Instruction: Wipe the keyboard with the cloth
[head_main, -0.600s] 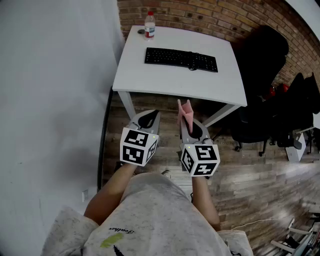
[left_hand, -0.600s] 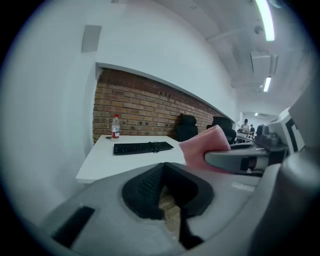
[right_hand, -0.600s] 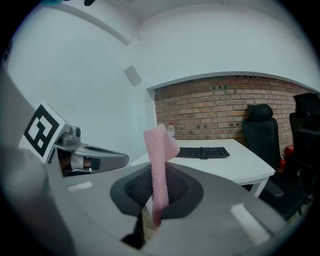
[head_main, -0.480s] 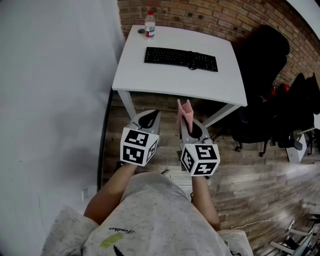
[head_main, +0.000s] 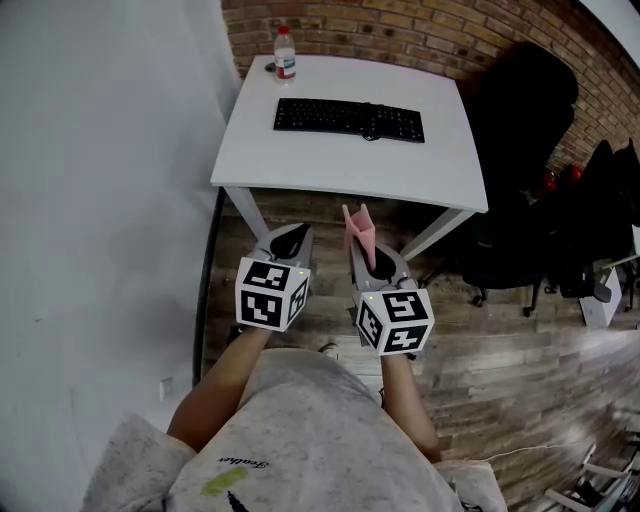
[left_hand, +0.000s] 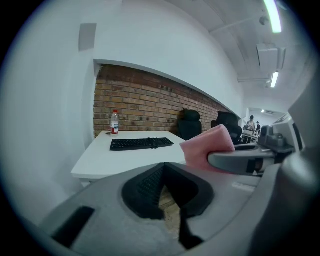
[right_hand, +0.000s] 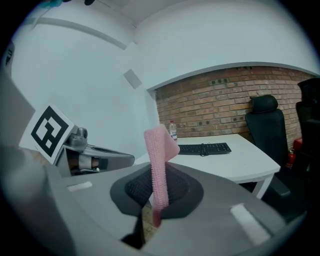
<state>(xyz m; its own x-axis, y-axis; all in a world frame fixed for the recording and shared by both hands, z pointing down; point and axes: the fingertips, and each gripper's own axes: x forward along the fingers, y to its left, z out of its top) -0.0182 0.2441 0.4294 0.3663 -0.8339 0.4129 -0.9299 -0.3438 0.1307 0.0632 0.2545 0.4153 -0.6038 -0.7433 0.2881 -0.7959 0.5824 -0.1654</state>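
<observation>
Right tongs (head_main: 369, 257) clamped on cloth (head_main: 357, 228), its lower end hidden; left tongs (head_main: 290, 240) closed.

The keyboard (head_main: 348, 119) lies on the table's (head_main: 330, 165) far half, a bottle (head_main: 285, 53) behind it at the far left corner. Before the near edge the left hand-held gripper (head_main: 295, 232) and right hand-held gripper (head_main: 372, 256) sit side by side, the cloth (head_main: 358, 228) between the right one's jaws.
</observation>
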